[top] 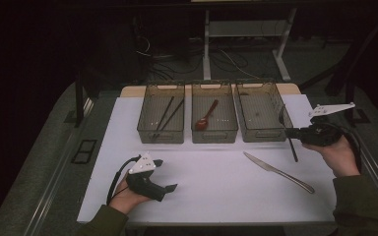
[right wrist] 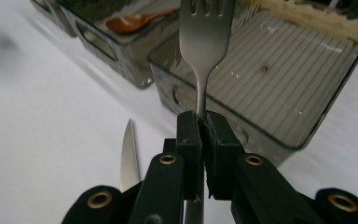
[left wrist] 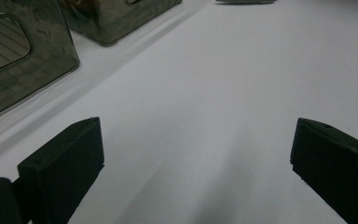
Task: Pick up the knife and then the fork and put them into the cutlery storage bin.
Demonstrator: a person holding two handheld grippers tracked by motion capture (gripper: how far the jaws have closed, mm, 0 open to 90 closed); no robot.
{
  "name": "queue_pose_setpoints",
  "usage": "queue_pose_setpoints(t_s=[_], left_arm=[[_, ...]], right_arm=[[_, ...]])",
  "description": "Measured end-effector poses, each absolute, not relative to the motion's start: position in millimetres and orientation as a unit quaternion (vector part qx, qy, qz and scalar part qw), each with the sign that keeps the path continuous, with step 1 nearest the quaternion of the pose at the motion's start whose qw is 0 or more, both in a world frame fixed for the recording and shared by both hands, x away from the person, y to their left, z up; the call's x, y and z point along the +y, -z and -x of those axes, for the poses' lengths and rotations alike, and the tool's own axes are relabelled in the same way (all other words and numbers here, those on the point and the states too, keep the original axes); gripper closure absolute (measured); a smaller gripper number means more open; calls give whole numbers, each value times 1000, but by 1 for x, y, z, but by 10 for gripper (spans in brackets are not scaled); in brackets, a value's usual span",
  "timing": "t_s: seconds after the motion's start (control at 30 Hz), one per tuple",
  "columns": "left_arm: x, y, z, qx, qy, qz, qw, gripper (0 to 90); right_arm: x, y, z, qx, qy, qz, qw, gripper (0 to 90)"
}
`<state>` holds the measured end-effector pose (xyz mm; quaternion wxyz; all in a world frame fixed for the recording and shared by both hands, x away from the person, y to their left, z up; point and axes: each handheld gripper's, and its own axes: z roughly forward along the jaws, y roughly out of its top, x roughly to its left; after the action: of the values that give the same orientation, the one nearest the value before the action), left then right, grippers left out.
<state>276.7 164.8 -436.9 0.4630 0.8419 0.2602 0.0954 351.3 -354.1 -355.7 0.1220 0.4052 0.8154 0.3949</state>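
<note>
We pinch the fork [right wrist: 204, 56] in the right gripper [right wrist: 203, 122] beside the right bin [top: 263, 132]. Next: keep grip firm, lift over rim, lower inside. Left gripper [top: 163, 173] rests w/ jaws spread.

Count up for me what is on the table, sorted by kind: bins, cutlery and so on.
Bins: 3 (left bin, middle bin, right bin)
Chopsticks: 2, one pair in the left bin
Spoon: 1, in the middle bin
Fork: 1, clamped in the right hand-held gripper
Knife: 1, lying on the table
Total: 8
</note>
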Motion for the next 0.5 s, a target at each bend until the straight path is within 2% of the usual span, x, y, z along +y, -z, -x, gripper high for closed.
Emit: queue_pose_setpoints(t_s=[0.5], left_arm=[[165, 437, -277, 259, -94, -841, 465, 18]], right_arm=[[-348, 328, -370, 774, -455, -408, 164, 840]])
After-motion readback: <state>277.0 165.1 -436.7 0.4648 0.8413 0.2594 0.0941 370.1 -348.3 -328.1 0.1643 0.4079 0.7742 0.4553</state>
